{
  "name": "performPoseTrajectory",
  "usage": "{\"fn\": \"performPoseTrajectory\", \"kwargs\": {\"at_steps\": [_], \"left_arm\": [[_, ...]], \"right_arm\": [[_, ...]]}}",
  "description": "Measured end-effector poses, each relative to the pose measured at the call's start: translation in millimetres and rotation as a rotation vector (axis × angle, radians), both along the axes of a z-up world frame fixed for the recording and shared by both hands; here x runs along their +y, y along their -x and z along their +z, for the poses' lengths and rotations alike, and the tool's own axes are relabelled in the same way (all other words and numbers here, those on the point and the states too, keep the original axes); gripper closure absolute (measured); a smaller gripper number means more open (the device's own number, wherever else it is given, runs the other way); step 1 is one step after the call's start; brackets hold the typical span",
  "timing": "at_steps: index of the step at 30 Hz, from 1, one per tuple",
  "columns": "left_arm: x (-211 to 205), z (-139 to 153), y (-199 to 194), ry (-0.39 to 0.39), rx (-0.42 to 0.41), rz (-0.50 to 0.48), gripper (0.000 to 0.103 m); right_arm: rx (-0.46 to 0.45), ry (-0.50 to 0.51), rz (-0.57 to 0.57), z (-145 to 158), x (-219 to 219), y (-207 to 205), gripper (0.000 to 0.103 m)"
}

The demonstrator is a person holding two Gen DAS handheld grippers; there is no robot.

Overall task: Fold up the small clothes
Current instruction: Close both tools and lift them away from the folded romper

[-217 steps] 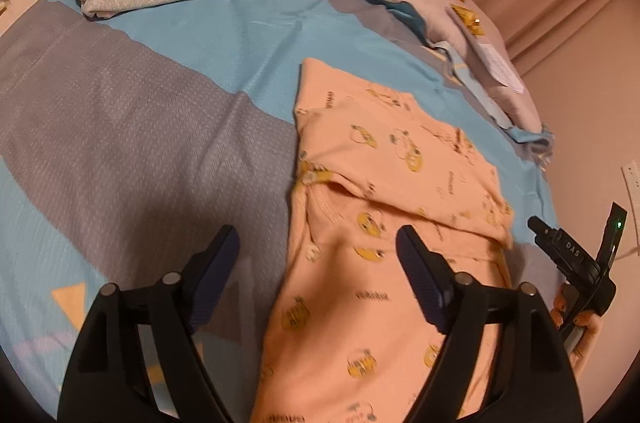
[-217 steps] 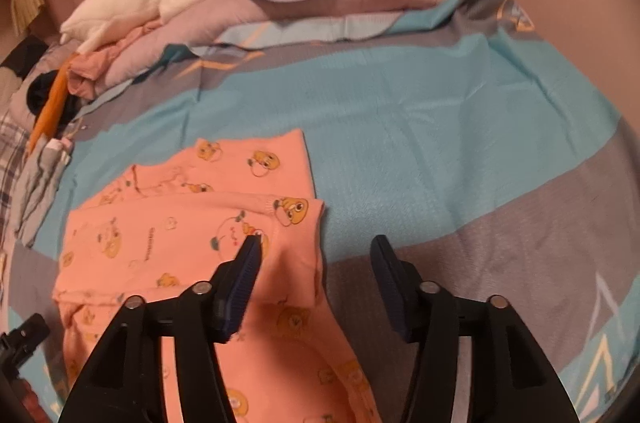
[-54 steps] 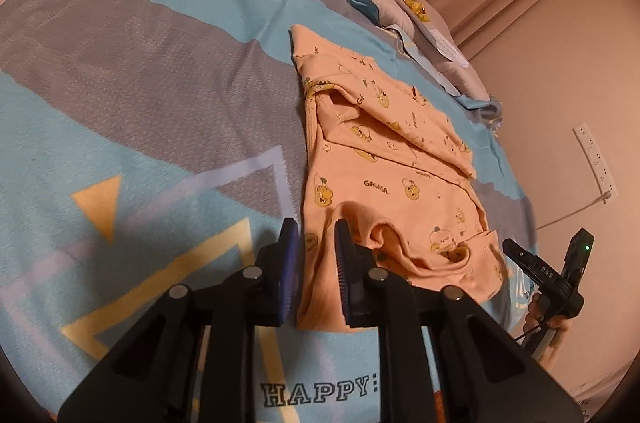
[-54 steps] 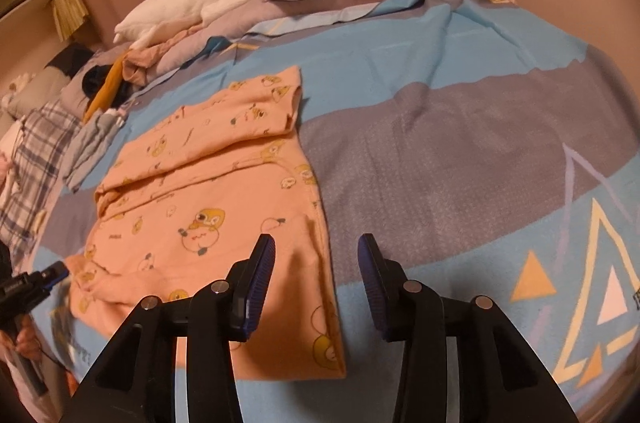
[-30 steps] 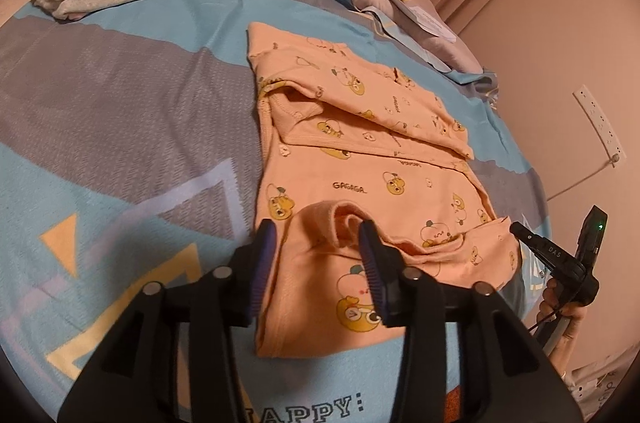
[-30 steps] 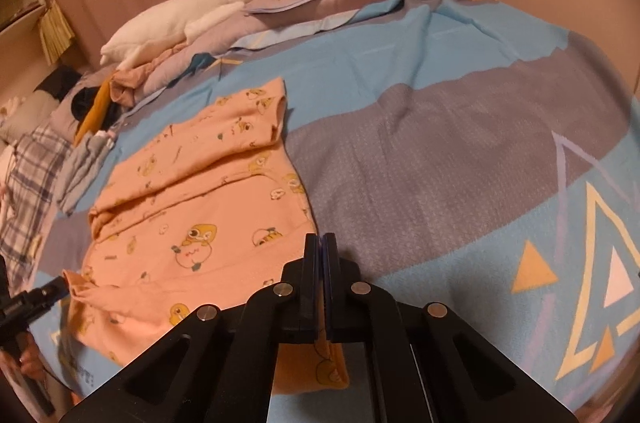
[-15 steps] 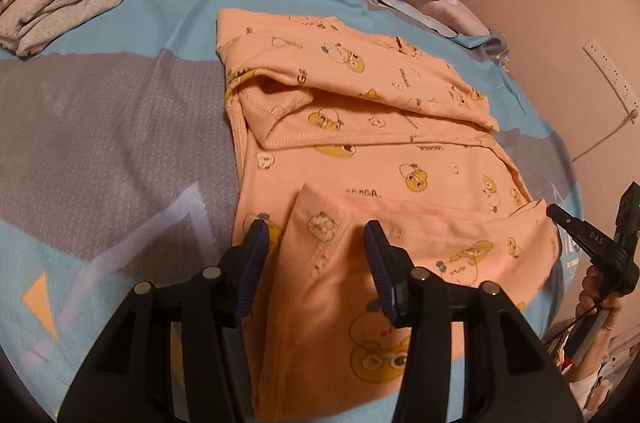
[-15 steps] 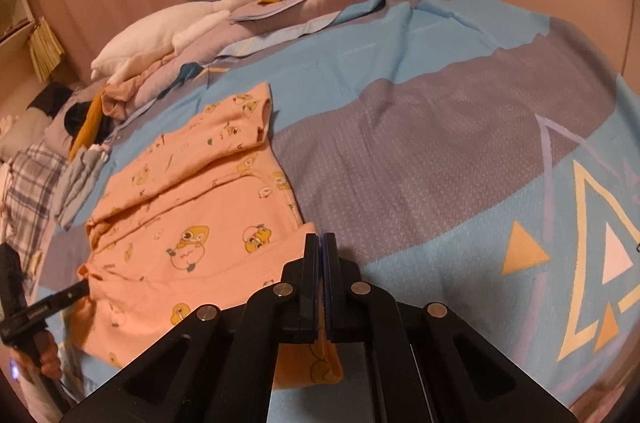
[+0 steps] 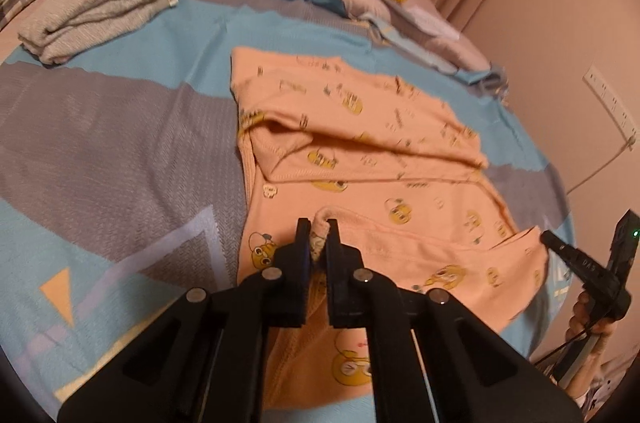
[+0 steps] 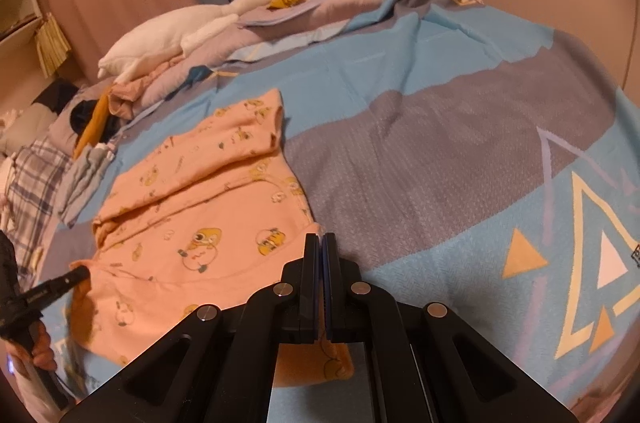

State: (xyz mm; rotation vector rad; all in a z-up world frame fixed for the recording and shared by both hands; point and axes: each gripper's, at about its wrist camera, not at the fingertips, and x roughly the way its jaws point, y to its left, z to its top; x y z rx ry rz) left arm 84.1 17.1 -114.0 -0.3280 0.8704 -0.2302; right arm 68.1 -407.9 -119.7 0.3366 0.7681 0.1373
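Currently, left to right in the left wrist view: folded grey clothes [image 9: 94, 9] sit upper left on the blue-and-grey bedspread [image 9: 120, 127]. My left gripper [image 9: 317, 237] at bottom centre is pinched tight on a bunched hem corner of the peach onesie [image 9: 360, 159], which lies mid-frame, its near edge lifted and turned over onto the body. My right gripper [image 9: 554, 243] shows at right edge, tips at the hem's other corner. Right wrist view: left gripper [image 10: 76, 275] at left edge on the onesie [image 10: 200, 215]; right gripper [image 10: 321, 243] at bottom centre, fingers pressed together over the hem edge. White goose plush [image 10: 192, 31] sits upper left.
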Motion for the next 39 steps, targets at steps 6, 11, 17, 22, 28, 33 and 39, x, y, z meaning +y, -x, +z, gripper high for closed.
{"fn": "performPoseTrajectory", "kwargs": {"at_steps": [6,11,17,22,28,33,39], "left_arm": [[6.5,28.4,18.9,0.057,-0.062,0.061,0.098],[9.5,51.8,35.3,0.071,-0.124,0.091,0.099],[20.8,68.9,41.5,0.139,-0.175,0.099,0.099],[30.3,81.1,40.3,0.163,-0.209,0.091,0.099],[36.8,92.6,37.5,0.188,-0.234,0.073,0.099],[38.2,99.8,34.6,0.189,-0.263,0.075,0.099],[35.2,102.8,13.5,0.171,-0.273,0.077,0.099]], "right_arm": [[-0.057,-0.026,0.022,16.7,0.2,6.0,0.101],[-0.101,-0.043,0.047,34.2,-0.6,12.7,0.101],[-0.14,-0.032,0.046,53.4,5.0,14.0,0.101],[-0.168,-0.01,0.039,73.2,12.3,11.1,0.101],[-0.2,0.015,0.022,96.5,17.7,14.9,0.101],[-0.222,0.038,0.022,100.0,19.5,8.5,0.101],[-0.23,0.02,0.055,103.6,23.7,-14.5,0.101]]}}
